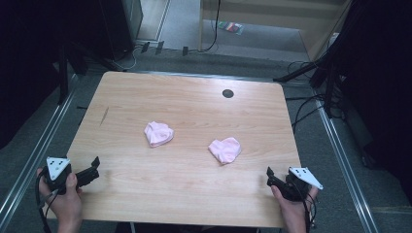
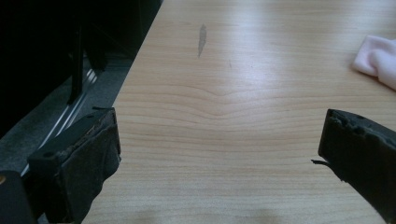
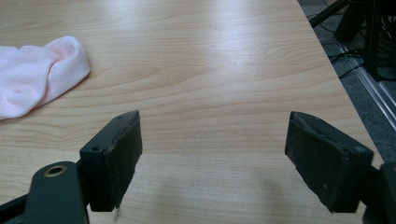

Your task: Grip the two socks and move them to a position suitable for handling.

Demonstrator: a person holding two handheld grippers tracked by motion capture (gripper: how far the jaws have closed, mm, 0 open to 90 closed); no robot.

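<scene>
Pink socks, two, balled: left sock and right sock lie apart mid-table; I hold left gripper and right gripper wide, empty, at near corners, ready to reach.

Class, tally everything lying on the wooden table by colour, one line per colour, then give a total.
Pink: 2, the left pink cloth bundle and the right pink cloth bundle
Total: 2
</scene>
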